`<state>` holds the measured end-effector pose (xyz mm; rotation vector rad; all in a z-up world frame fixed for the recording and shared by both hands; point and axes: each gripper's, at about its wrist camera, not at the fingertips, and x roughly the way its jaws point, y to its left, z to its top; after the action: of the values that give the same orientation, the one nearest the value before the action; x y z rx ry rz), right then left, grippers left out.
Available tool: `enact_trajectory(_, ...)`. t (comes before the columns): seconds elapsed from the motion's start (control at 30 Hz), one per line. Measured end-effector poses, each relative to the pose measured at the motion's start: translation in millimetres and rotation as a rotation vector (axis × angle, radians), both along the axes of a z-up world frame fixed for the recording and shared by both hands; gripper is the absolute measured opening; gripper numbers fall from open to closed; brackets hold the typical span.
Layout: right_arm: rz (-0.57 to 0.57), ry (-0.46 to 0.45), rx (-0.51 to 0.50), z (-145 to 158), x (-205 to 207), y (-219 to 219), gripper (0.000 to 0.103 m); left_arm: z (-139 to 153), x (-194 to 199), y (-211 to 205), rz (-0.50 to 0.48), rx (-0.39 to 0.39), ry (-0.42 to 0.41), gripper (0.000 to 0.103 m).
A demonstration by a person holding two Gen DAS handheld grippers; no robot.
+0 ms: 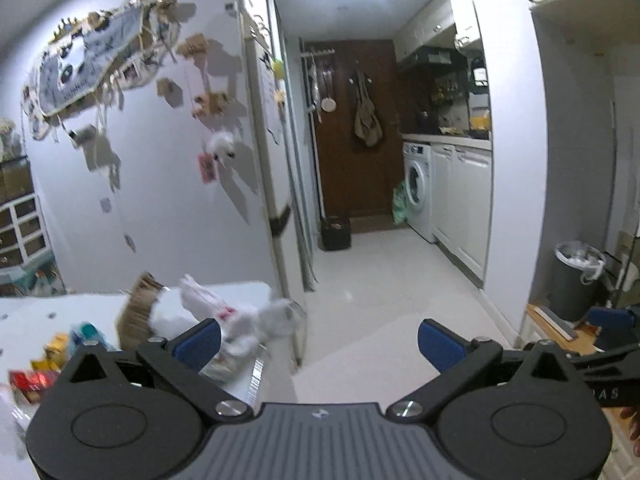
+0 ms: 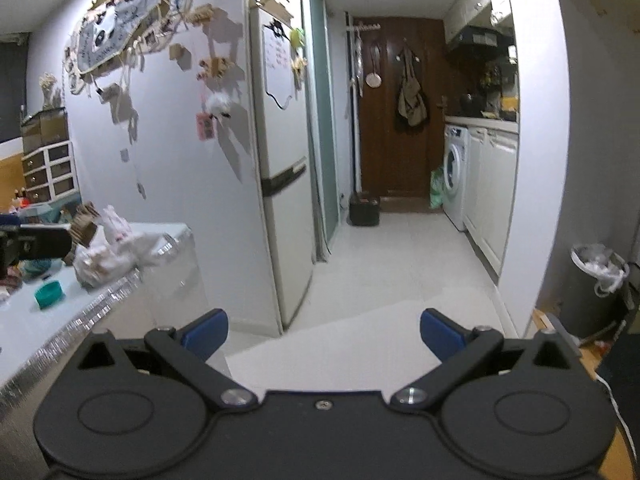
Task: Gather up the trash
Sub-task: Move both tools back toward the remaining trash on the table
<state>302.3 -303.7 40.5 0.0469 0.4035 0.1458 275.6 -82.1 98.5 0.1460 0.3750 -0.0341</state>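
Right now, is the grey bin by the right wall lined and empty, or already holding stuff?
Lined, and not empty. The bin has a white liner over its rim, with crumpled white material showing at the top. How full below, cannot tell.

One trash bin (image 2: 596, 292), one washing machine (image 2: 454, 172), one fridge (image 2: 280, 160), two grippers.

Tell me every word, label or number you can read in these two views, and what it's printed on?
"AS": pale letters on the black arm of the right gripper, at the left wrist view's right edge; the word's start is cut off.
Whiteboard on the fridge: faint writing, too blurred to read.
Pink tag on the wall: print too small.
Packets on the table: blurred, unreadable.
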Motion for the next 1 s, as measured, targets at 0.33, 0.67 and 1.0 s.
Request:
enact_trajectory(0.33,0.072,-0.038,0.014,14,22,64,0.103,20,18,81,0.113,0.041,-0.068,0.103)
enact_trajectory(0.67,0.145,-0.052,0.05,20,36,131,0.103,4,29,188,0.221,0.024,-0.059,0.103)
enact_trajectory(1.0,0.174,-0.017,0.145,14,51,187,0.103,-25,32,287,0.278,-0.044,-0.054,0.103)
